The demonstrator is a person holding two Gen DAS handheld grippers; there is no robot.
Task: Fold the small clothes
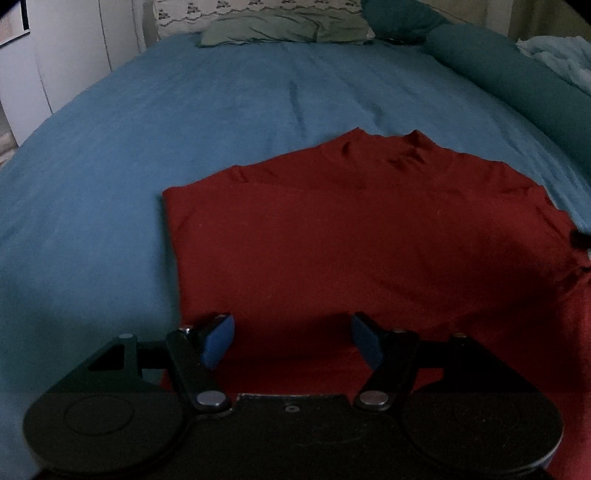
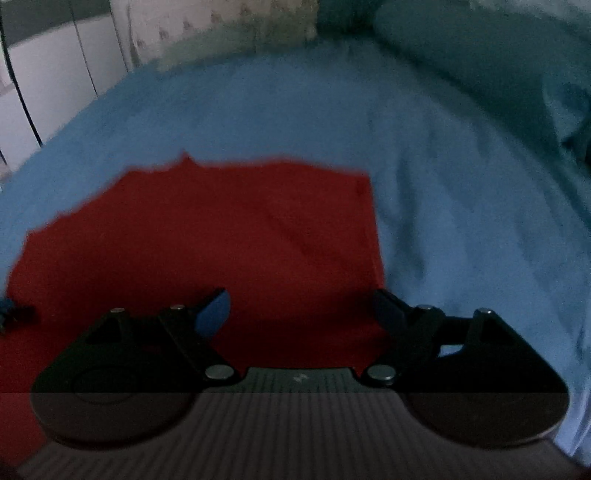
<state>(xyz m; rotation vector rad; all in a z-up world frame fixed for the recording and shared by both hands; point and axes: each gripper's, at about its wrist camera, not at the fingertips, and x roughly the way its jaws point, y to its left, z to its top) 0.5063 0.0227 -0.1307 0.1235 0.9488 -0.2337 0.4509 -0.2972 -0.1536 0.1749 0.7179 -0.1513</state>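
A dark red garment (image 1: 351, 236) lies flat on the blue bedsheet (image 1: 184, 129), its left side folded in to a straight edge and its collar at the far end. My left gripper (image 1: 291, 339) is open, its blue pads over the garment's near left part, holding nothing. In the right wrist view the same red garment (image 2: 229, 240) lies with a straight right edge. My right gripper (image 2: 301, 314) is open over the garment's near right corner, empty. A bit of the other gripper shows at each view's side edge.
A green pillow (image 1: 284, 31) and a patterned pillow lie at the head of the bed. A long teal bolster (image 1: 498, 70) runs along the right side, with a light blue blanket (image 1: 561, 59) beyond it. White wardrobe doors (image 1: 66, 62) stand to the left.
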